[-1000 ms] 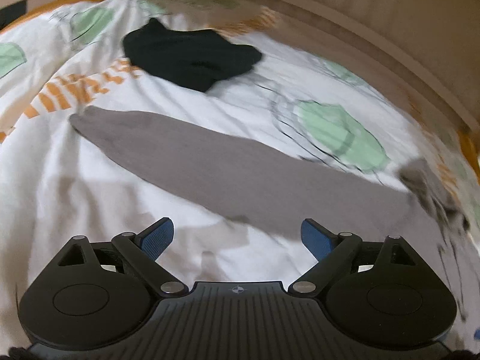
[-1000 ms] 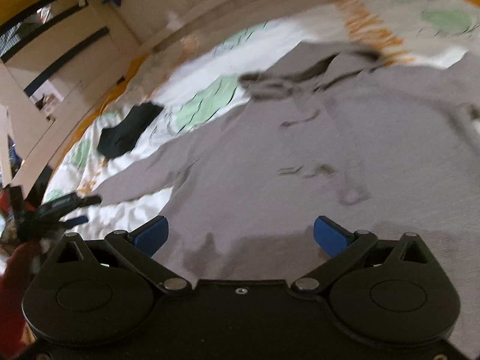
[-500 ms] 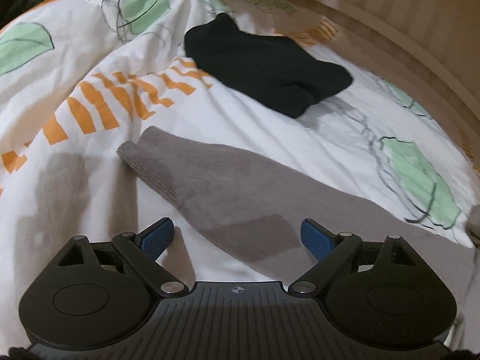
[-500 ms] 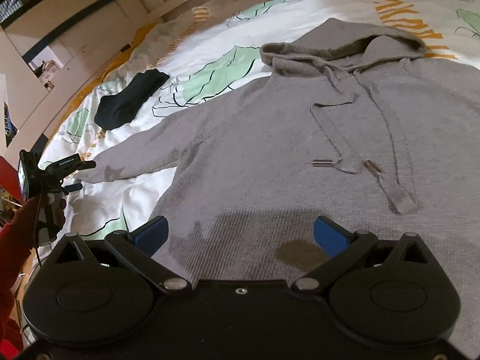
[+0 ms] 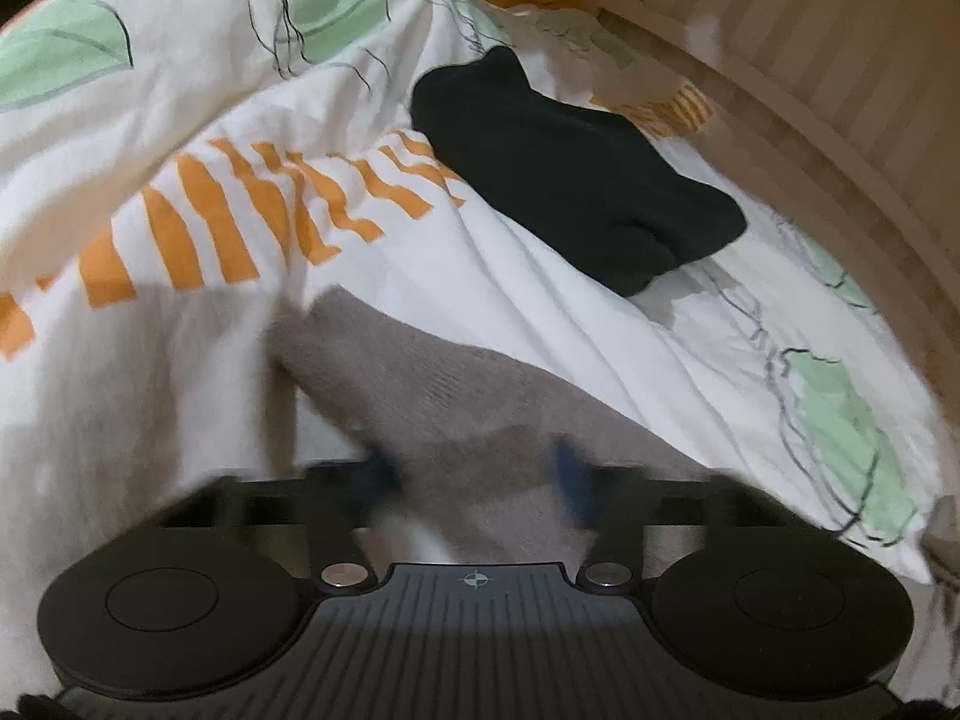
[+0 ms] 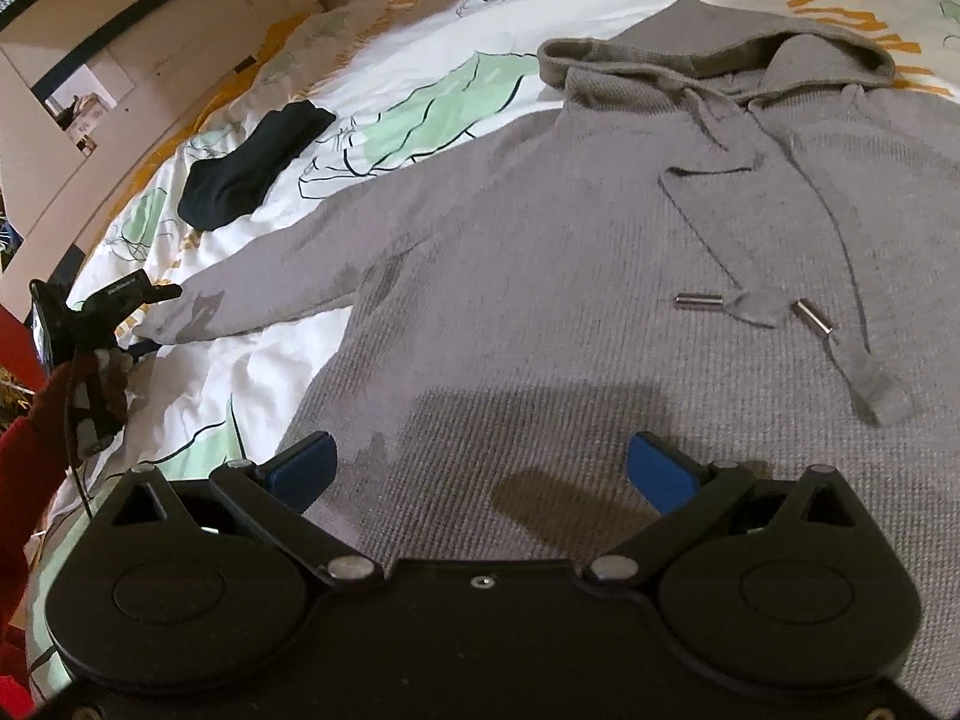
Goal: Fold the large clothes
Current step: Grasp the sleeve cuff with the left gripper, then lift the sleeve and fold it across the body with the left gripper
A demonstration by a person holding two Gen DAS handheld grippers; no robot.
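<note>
A grey hoodie (image 6: 600, 276) lies flat, front up, on the patterned bedcover, hood at the far side and drawstrings (image 6: 804, 312) loose on the chest. Its left sleeve (image 6: 288, 276) stretches out to the left. My right gripper (image 6: 480, 468) hovers open and empty over the lower chest. My left gripper (image 5: 474, 474) is at the sleeve's cuff end (image 5: 420, 384); its blue fingers (image 5: 378, 480) are blurred and stand on either side of the fabric, narrower than before. The left gripper also shows in the right wrist view (image 6: 120, 300) at the cuff.
A folded black garment (image 5: 576, 180) lies on the bedcover (image 5: 180, 120) beyond the sleeve, and shows in the right wrist view (image 6: 252, 168). A wooden bed frame (image 5: 810, 60) runs along the far right. White furniture (image 6: 120, 30) stands beyond the bed.
My left gripper has moved along the sleeve to its cuff end and its fingers are closing around the fabric. My right gripper has hardly moved over the chest.
</note>
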